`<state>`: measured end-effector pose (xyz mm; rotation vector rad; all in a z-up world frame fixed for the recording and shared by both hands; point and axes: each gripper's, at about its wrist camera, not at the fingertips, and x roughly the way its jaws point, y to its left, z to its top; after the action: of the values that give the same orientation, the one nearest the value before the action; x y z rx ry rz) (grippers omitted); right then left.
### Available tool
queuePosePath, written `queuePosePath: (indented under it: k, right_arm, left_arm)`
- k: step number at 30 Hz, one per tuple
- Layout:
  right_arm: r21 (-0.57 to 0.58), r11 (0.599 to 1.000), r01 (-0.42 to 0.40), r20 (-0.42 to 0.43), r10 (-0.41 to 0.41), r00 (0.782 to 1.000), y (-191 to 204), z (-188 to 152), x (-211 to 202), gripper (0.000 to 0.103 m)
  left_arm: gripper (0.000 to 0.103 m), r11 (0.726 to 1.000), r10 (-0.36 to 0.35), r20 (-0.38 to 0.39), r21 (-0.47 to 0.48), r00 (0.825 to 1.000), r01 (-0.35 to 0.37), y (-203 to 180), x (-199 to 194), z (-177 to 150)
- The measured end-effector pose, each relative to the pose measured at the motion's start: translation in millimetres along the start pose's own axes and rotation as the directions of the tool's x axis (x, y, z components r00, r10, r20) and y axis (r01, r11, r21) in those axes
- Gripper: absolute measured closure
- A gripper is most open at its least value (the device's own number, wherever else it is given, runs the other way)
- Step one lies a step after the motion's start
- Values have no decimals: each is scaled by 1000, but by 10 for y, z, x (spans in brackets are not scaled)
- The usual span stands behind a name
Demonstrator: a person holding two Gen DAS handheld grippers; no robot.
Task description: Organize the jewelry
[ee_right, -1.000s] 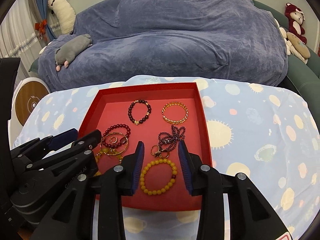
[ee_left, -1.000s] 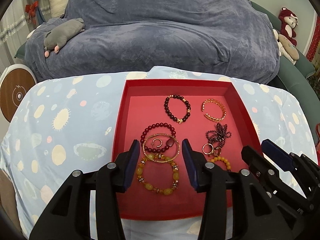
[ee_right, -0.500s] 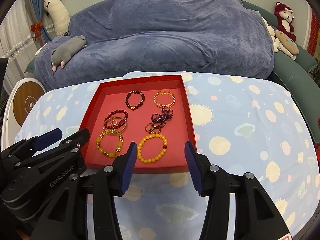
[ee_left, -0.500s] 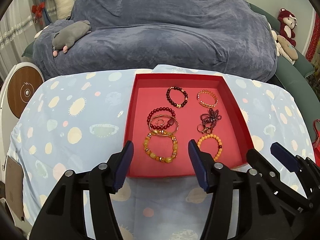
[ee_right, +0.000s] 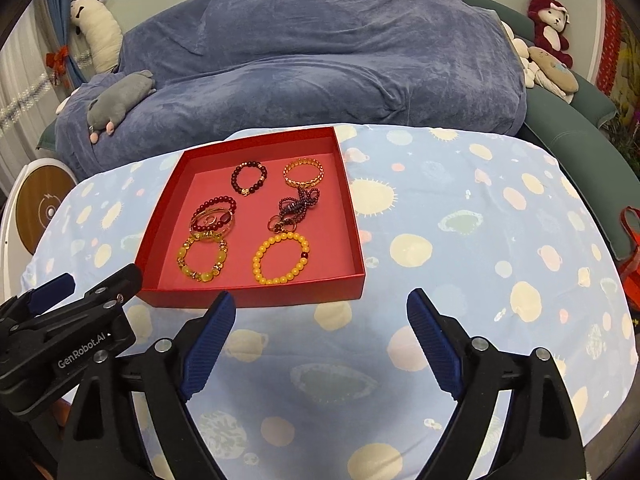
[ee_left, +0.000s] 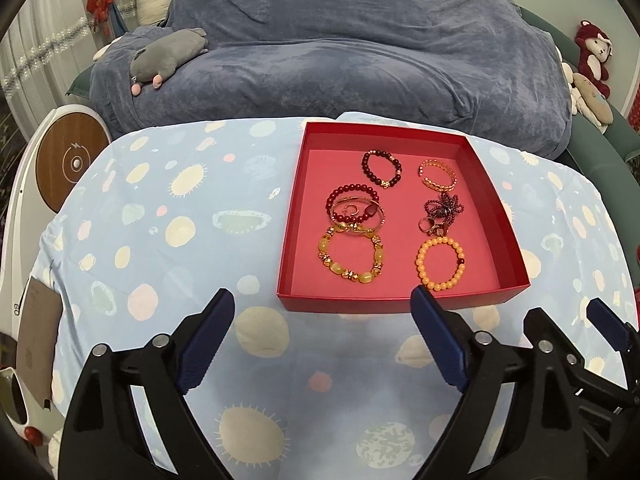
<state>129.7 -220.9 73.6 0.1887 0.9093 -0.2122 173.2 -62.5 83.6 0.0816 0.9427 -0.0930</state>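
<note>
A red tray (ee_left: 294,216) (ee_right: 352,216) lies on a blue spotted cloth and holds several bracelets. A yellow bead bracelet (ee_left: 440,263) (ee_right: 281,258) and an amber bracelet (ee_left: 351,254) (ee_right: 202,258) lie at its near side. A dark red bracelet with gold bangles (ee_left: 354,210), a dark bead bracelet (ee_left: 382,168), a gold cuff (ee_left: 437,175) and a purple bead cluster (ee_left: 442,210) lie further back. My left gripper (ee_left: 320,320) is open and empty, in front of the tray. My right gripper (ee_right: 320,320) is open and empty, in front of the tray's near right corner.
The cloth-covered table (ee_left: 160,240) stretches left and right of the tray. A blue-covered sofa (ee_left: 340,60) with a grey plush toy (ee_left: 168,58) stands behind it. A round white and wood device (ee_left: 68,164) is at the left. Plush toys (ee_right: 548,28) sit at the far right.
Both grippers have pulled back from over the tray to in front of its near edge, and both have opened wider. The jewelry has not moved.
</note>
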Motion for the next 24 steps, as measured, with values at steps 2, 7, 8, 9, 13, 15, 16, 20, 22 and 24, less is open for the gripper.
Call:
queuePosePath:
  k: [2,7,8,9,13,15,16,20,22,24]
  right_arm:
    - [-4,1000,7,1,-7,1000,-4,-33,-27,18]
    - [-6,1000,27,16,-27,1000,-2,-116,-118,16]
    - [-4,1000,31,16,-31,999,-7,-129,-132,13]
    - [-1,1000,31,16,-31,999,-14,-141,-148,10]
    - [-4,1000,28,19,-28,999,-11,-167,-199,7]
    - [-8,1000,27,19,-27,999,1,-175,-223,7]
    - [-7,1000,24,22,-24,999,3,-179,-237,7]
    - [-14,999,33,23,-33,999,19,-195,-280,7]
    - [-16,999,30,26,-30,999,22,-199,-297,7]
    - [-21,999,34,26,-34,999,34,-204,-307,7]
  left_arm:
    - [14,1000,5,4,7,1000,-5,6,-31,-34]
    - [11,1000,12,3,1,1000,-12,21,-91,-108]
    - [11,1000,14,3,-2,1000,-14,29,-104,-125]
    - [10,1000,21,1,-6,1000,-21,40,-114,-142]
    - [9,1000,28,-2,-14,1000,-28,74,-157,-200]
    - [9,999,32,-3,-13,999,-32,80,-175,-221]
    - [9,999,31,-4,-14,1000,-31,87,-182,-228]
    - [8,999,39,-4,-12,999,-39,99,-212,-257]
    - [8,999,36,-5,-20,999,-36,124,-228,-273]
    - [8,999,40,-4,-20,999,-40,136,-240,-284]
